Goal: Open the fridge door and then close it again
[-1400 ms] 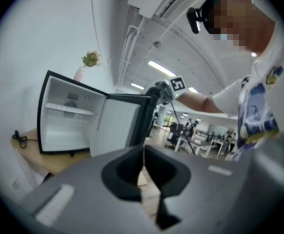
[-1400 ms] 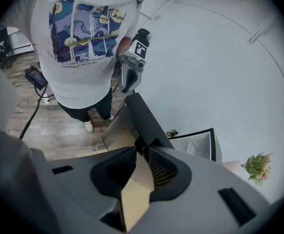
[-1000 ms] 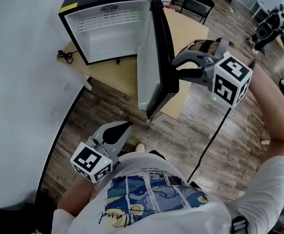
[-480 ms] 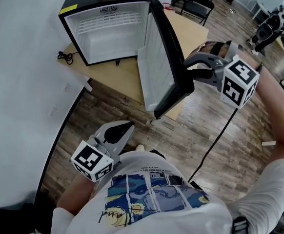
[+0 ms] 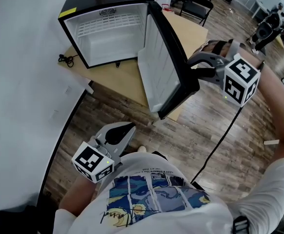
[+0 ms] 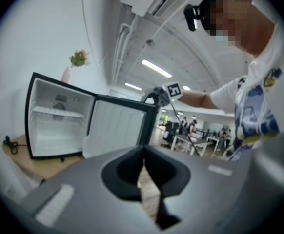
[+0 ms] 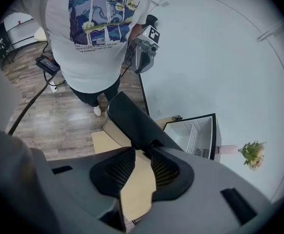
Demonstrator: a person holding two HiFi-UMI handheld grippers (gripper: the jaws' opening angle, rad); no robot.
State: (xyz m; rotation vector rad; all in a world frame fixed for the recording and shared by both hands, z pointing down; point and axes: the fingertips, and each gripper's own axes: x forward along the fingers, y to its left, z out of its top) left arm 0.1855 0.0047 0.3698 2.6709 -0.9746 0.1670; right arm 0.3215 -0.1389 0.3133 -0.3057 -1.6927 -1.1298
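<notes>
Jaws pressed together on nothing, our left gripper (image 5: 127, 127) hangs low by our shirt. Farther out, our right gripper (image 5: 194, 68) pinches the outer edge of the fridge door (image 5: 164, 62), which stands wide open. Beyond it, the fridge (image 5: 105, 33) sits on a wooden platform (image 5: 127, 79) by the wall.

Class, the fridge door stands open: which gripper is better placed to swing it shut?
Right. The right gripper has its jaws on the free edge of the black fridge door; the left gripper hangs low beside the person's shirt.
</notes>
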